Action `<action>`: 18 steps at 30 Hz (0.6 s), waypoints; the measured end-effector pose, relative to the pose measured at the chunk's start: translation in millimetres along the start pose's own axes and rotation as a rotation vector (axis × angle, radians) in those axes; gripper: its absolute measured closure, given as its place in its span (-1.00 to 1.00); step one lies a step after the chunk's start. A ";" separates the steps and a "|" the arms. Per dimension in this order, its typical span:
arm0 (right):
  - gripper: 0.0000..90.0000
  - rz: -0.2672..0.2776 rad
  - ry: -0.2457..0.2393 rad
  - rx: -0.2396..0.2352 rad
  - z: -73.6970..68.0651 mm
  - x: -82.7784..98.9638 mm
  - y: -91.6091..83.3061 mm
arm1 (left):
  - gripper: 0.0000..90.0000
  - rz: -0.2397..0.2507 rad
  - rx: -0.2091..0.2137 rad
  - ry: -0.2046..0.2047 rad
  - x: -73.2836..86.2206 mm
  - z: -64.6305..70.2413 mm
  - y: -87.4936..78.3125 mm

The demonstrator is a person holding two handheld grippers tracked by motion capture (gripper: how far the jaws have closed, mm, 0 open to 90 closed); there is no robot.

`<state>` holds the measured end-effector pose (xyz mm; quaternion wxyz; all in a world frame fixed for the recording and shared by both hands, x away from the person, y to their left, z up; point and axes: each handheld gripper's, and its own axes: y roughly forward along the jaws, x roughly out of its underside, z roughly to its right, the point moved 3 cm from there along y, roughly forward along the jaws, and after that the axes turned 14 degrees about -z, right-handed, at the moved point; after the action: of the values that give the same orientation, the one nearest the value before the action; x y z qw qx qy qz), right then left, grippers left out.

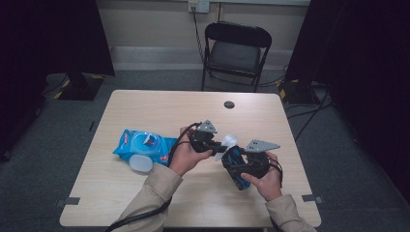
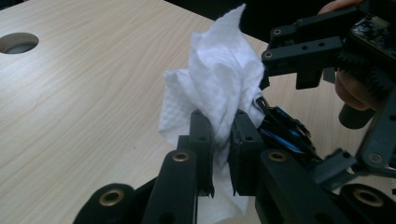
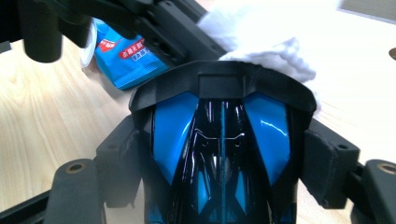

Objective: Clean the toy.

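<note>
Glossy blue-and-black toy car [image 3: 219,154] clamped in right tongs [image 3: 219,177], crumpled white wipe [image 2: 219,88] pinched by left tongs [image 2: 223,140]

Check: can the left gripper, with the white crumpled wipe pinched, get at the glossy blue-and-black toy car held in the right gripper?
Probably yes: the left gripper holds the wipe right against the car, nothing between them.

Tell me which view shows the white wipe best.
The left gripper view: the white wipe stands crumpled and sharp there, pinched between the left gripper jaws. The right gripper view shows a blurred white edge behind the blue-and-black toy car. The high view shows a small white patch between the grippers.
</note>
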<state>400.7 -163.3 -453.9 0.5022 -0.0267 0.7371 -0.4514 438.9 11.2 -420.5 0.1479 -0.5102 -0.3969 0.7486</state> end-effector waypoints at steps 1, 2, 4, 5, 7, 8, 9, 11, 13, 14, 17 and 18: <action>-0.43 -0.002 0.001 0.000 0.2 0.0 0.4 | 0.81 -0.003 0.003 0.001 1.4 0.1 -1.4; -0.43 -0.002 0.004 -0.002 0.5 0.2 1.0 | 0.81 -0.006 0.009 0.002 2.7 0.6 -2.4; -0.43 -0.004 0.006 0.001 1.1 0.8 2.2 | 0.81 -0.006 0.015 0.006 5.2 1.7 -4.6; -0.43 -0.008 0.005 0.004 1.4 1.1 2.8 | 0.81 -0.006 0.020 0.007 6.2 2.2 -5.7; -0.43 -0.007 0.010 0.004 2.4 1.6 3.5 | 0.81 -0.003 0.031 0.006 7.6 3.4 -8.0; -0.43 -0.007 0.015 0.005 3.1 1.7 3.6 | 0.81 -0.003 0.036 0.011 8.1 3.9 -8.8; -0.43 -0.005 0.018 0.008 3.9 1.8 3.7 | 0.81 -0.004 0.038 0.013 8.6 4.5 -9.4; -0.43 -0.003 0.026 0.010 6.0 2.3 3.9 | 0.81 -0.005 0.050 0.018 8.9 6.3 -9.7; -0.43 -0.004 0.030 0.017 7.9 3.0 4.1 | 0.81 -0.008 0.053 0.022 9.1 8.3 -9.5; -0.43 -0.005 0.029 0.019 8.7 3.2 4.4 | 0.81 -0.008 0.058 0.023 9.3 9.3 -9.0; -0.43 -0.006 0.040 0.028 11.7 3.9 4.7 | 0.81 -0.013 0.075 0.022 10.6 11.0 -7.3; -0.43 -0.006 0.046 0.034 12.9 4.3 4.6 | 0.81 -0.014 0.077 0.021 11.0 11.5 -6.9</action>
<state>410.3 -170.9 -461.3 0.4842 -0.0102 0.7405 -0.4659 422.7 17.5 -420.5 0.1770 -0.5092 -0.3697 0.7567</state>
